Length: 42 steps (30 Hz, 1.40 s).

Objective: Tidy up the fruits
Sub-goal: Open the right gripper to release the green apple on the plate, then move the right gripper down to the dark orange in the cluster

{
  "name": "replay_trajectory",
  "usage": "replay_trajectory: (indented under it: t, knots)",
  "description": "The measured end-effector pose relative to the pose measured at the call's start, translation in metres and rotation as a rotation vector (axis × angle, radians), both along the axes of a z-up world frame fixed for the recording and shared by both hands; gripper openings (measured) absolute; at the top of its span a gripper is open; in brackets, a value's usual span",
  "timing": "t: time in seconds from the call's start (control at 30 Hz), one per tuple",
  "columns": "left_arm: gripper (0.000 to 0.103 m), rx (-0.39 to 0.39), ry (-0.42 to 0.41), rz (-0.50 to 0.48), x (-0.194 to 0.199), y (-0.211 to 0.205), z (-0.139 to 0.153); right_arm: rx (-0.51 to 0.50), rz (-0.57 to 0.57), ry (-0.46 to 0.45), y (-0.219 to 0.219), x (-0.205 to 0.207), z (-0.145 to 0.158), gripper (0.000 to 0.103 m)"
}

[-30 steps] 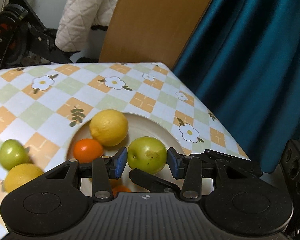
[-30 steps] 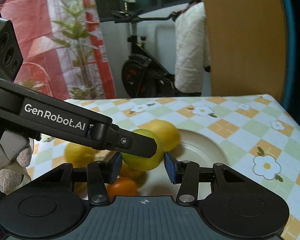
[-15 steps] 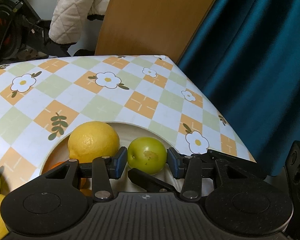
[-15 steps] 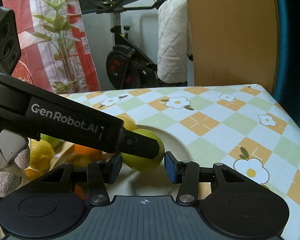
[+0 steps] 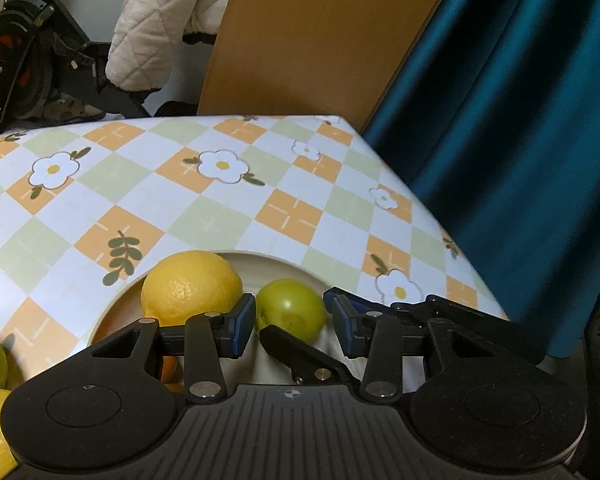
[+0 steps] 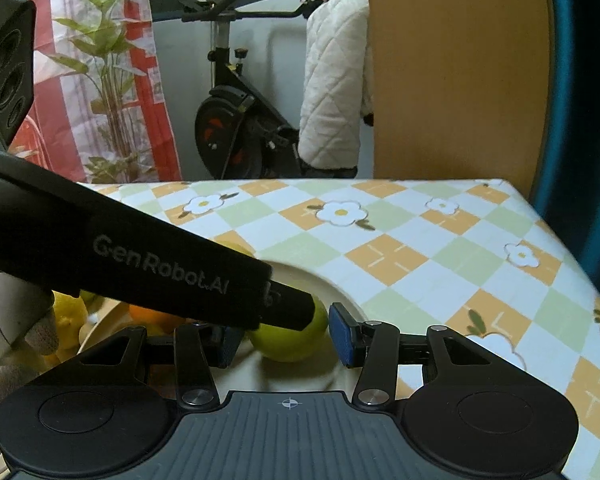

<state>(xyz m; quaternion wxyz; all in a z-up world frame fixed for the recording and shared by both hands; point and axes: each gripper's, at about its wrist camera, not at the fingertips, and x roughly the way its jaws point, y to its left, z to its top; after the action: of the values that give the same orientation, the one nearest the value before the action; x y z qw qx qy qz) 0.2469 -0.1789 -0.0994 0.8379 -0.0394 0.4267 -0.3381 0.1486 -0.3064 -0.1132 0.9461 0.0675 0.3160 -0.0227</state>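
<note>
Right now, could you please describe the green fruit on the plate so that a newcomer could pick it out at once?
Start from the checked floral tablecloth and find the cream plate near its corner by the teal curtain. On the plate, beside the big yellow lemon, sits the green fruit: smaller, smooth and round, the only green one on the plate.
</note>
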Motion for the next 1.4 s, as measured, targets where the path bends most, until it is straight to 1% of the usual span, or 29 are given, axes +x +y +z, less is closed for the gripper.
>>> replay_trajectory:
  t: [0.17,0.37,0.53,0.67,0.8,1.0,1.2,1.4]
  knots:
    - [0.044,-0.029,-0.026,0.001,-0.009,0.013,0.015,0.008,-0.012,-0.017,0.002,-0.011,0.009,0.043]
    - [0.044,-0.049,-0.070,0.014,-0.022,0.042,0.033,0.027,-0.007,-0.040,0.011,-0.026,0.020,0.044]
    - [0.044,-0.032,-0.116,0.034,-0.036,0.075,0.044,0.053,0.027,-0.057,0.027,-0.034,0.026,0.044]
    - [0.044,-0.014,-0.133,0.055,-0.044,0.103,0.046,0.058,0.073,-0.061,0.048,-0.038,0.028,0.044]
    - [0.044,0.009,-0.134,0.083,-0.053,0.127,0.041,0.059,0.125,-0.060,0.071,-0.039,0.029,0.044]
    - [0.044,0.016,-0.104,0.120,-0.065,0.152,0.025,0.043,0.217,-0.043,0.106,-0.042,0.027,0.043]
    - [0.044,-0.003,-0.061,0.141,-0.071,0.169,0.010,0.027,0.279,-0.012,0.134,-0.043,0.023,0.043]
    - [0.044,-0.028,-0.030,0.148,-0.072,0.173,0.000,0.024,0.315,0.009,0.147,-0.041,0.020,0.043]
